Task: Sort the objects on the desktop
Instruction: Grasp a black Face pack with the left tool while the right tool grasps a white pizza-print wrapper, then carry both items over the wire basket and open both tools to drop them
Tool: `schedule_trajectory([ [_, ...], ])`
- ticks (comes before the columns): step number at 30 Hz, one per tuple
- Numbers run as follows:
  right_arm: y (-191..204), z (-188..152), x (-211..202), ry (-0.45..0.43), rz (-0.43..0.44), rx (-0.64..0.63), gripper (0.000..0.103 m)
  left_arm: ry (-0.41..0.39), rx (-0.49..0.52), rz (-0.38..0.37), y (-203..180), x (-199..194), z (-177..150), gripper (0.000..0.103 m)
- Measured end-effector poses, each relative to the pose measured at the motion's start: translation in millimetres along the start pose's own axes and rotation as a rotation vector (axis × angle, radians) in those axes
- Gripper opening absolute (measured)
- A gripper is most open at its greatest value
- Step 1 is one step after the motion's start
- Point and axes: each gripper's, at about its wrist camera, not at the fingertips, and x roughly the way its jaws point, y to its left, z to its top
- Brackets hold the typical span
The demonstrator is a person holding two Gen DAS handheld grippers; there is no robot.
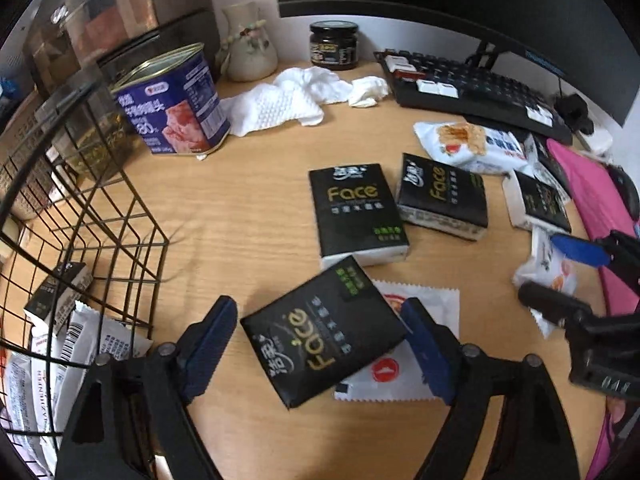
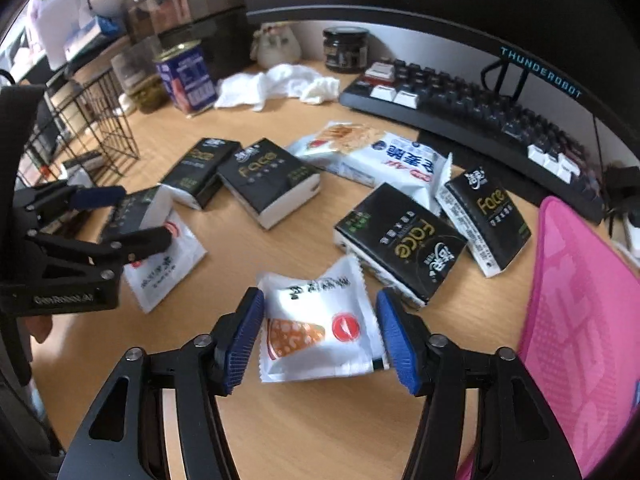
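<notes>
1. Pale wood-grain counter (image 1: 248,216), strewn with the things to be sorted: black "Face" tissue packs and white snack sachets, loose and at mixed angles.
2. Left gripper (image 1: 320,344): jaws wide, straddling a black tissue pack (image 1: 324,340) that lies flat and askew; the pads stand just off its two sides, so it is bracketed, not yet gripped. The tilted approach suits a pinch across the pack's short width.
3. Beneath that pack's right part lies a flat white sachet (image 1: 404,364); a close here could catch its edge too.
4. Right gripper (image 2: 320,340): jaws part-open around a puffed white snack sachet (image 2: 320,332). The left pad is at or just beside its crimped edge, the right pad a little clear; contact cannot be told for certain.
5. Wire basket (image 1: 100,240) at the counter's left already holds a tissue pack and wrappers, so it is probably the sorting target.
6. Open room: bare counter runs between the left gripper and the basket, an easy path. The blue tin (image 1: 176,100) and crumpled white cloth (image 1: 280,104) stand further back, clear of it.
7. Tighter side: the pink mat (image 2: 580,320) bounds the right gripper, with a tissue pack (image 2: 400,244) just beyond the sachet and the keyboard (image 2: 472,116) behind.
</notes>
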Motion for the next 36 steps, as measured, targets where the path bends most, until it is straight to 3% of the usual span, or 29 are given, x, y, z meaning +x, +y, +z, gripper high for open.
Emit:
schedule_trajectory([
  [2, 3, 0, 2, -0.005, -0.006, -0.014, 0.069, 0.003, -0.011, -0.016, 2, 3, 2, 0.085],
  [5, 8, -1, 4, -0.003, -0.040, -0.034, 0.067, 0.009, -0.022, -0.047, 5, 5, 4, 0.079],
  [7, 9, -1, 1, -0.011, -0.048, -0.034, 0.039, 0.009, -0.013, -0.041, 5, 4, 3, 0.079],
  [11, 9, -1, 1, -0.005, -0.050, -0.031, 0.035, -0.008, -0.001, -0.032, 2, -2, 3, 0.079],
  [23, 14, 3, -31, -0.066, -0.005, -0.005, 0.034, -0.103, 0.038, -0.010, -8, -51, -1, 0.079],
  [28, 34, 13, -56, -0.112, 0.016, -0.038, 0.034, -0.167, 0.014, -0.041, 5, -90, -2, 0.079],
  [33, 72, 44, -91, -0.188, 0.067, -0.105, 0.034, -0.267, -0.041, -0.011, 34, -140, -7, 0.079],
  [36, 101, 64, -109, -0.234, 0.105, -0.147, 0.034, -0.317, -0.078, 0.075, 64, -165, -14, 0.079],
])
